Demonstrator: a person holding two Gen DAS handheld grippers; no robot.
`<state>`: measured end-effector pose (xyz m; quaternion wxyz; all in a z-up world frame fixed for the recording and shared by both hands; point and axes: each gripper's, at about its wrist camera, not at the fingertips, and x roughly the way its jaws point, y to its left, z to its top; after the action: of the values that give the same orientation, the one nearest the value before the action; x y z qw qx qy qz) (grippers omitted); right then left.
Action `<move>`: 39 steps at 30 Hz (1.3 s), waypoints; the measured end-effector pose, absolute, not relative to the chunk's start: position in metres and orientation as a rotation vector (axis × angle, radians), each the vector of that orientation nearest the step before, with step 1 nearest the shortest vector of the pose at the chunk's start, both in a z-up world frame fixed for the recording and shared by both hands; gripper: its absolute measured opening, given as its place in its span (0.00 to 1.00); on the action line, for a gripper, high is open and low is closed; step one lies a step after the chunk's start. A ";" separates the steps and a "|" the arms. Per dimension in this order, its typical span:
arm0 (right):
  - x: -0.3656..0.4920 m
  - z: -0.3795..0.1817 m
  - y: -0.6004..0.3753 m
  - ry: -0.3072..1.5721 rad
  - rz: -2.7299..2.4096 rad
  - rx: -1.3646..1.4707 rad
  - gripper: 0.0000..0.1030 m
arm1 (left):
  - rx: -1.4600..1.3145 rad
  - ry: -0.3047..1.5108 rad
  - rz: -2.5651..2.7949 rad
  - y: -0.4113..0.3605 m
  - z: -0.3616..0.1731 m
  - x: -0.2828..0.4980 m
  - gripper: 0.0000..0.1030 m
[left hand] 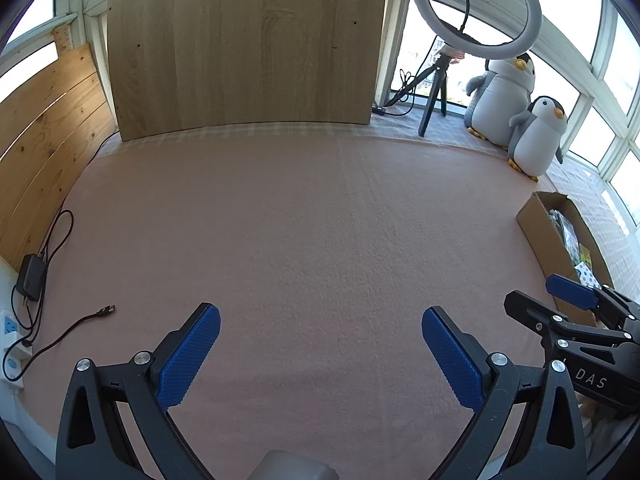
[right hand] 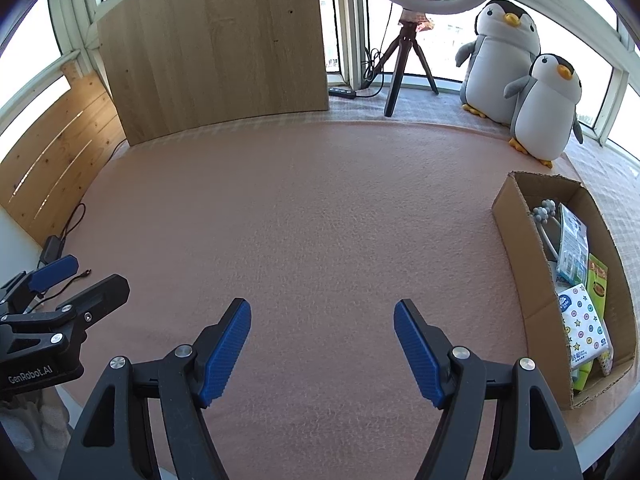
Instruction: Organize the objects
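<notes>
On the pink mat: bare between both tools, so nothing lies loose to collect
Left gripper [left hand: 320, 354]: jaws spread wide, holding nothing, hovering low over the mat [left hand: 304, 224]
Right gripper [right hand: 322, 350]: likewise spread and empty, beside the left one
Cardboard box [right hand: 516, 248]: at the mat's right edge, top open for reach; packets [right hand: 582, 320] already stacked inside
Judgement: sorting looks nearly finished

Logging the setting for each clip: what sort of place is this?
Probably a home sunroom or enclosed balcony used for filming: windows wrap around a surface under a pink blanket, two plush penguins sit at its edge, and a ring light on a tripod stands nearby.
</notes>
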<state>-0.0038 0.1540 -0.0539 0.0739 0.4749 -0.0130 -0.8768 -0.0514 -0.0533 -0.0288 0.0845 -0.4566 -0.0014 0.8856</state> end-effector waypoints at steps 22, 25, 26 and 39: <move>-0.005 -0.055 0.157 -0.055 -2.629 1.437 0.69 | -1.361 0.008 2.631 -0.051 -0.029 -0.054 0.99; -0.005 -0.056 0.156 -0.055 -2.629 1.440 0.69 | -1.361 0.009 2.630 -0.051 -0.029 -0.054 0.99; -0.005 -0.056 0.156 -0.054 -2.629 1.441 0.69 | -1.363 0.008 2.629 -0.051 -0.029 -0.054 0.99; -0.007 -0.058 0.156 -0.056 -2.626 1.447 0.69 | -1.367 0.010 2.624 -0.052 -0.031 -0.057 0.99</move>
<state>-0.0070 0.1555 -0.0582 0.0715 0.4813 -0.0185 -0.8735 -0.0573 -0.0516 -0.0309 0.0912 -0.4602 0.0035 0.8831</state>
